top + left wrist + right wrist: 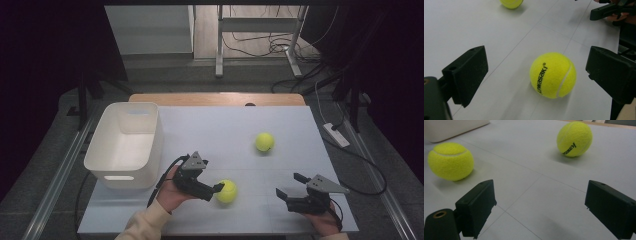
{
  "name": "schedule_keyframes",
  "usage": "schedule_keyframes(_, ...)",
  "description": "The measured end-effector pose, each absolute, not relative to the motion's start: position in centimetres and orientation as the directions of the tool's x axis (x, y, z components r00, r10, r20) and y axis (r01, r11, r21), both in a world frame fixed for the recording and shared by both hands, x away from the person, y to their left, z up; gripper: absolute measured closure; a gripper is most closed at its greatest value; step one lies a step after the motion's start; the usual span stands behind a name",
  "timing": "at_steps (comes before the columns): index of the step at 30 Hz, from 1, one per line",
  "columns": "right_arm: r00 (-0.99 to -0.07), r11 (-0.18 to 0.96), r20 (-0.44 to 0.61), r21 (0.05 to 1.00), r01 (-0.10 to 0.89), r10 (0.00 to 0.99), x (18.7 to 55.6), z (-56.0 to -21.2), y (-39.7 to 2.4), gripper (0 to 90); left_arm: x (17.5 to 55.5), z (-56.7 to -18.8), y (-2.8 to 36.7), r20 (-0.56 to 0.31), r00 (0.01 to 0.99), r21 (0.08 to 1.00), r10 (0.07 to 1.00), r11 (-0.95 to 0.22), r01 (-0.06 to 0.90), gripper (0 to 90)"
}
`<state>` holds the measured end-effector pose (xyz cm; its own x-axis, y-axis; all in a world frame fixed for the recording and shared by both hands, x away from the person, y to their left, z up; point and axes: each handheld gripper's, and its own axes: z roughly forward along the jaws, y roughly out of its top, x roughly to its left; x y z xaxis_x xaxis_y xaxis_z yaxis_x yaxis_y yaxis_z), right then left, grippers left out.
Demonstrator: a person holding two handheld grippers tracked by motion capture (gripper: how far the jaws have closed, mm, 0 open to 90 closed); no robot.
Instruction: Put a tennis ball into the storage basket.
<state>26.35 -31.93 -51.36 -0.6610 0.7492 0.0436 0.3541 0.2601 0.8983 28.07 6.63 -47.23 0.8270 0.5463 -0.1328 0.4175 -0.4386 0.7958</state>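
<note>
The nearer tennis ball point(226, 191) is found on the white table point(225, 125) toward the front edge, at about 3 o'clock from the left gripper point(216, 189) and just beside its tips; in the left gripper view the ball point(553, 74) is seen ahead of the jaws and between their lines, nearer the right-hand pad, with bare table on both sides; nothing is held, and the jaws are spread wide.

The right gripper point(290, 186) is kept well apart at roughly 3 o'clock from the ball, its jaws also wide and empty; a second tennis ball point(264, 142) is seen at about 1 o'clock from the first, and a white bin point(125, 145) at about 10 o'clock.

The chief risk is judged to be a nudge; if one pad is brought against the felt before the other, the ball could be sent rolling toward the front edge or the right gripper. A closure made off the ball's widest part could squeeze it out of the pads; a hasty lift toward the bin could then see it dropped and bounced off the table.
</note>
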Motion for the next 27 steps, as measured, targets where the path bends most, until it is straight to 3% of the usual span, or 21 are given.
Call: schedule_keyframes(27,-0.662,0.27,0.035,0.896,0.353,0.749,26.4,-51.4,-31.9,9.8,28.1,-47.9,4.4,-0.162,0.865,0.768,0.475,-0.49,0.413,3.9)
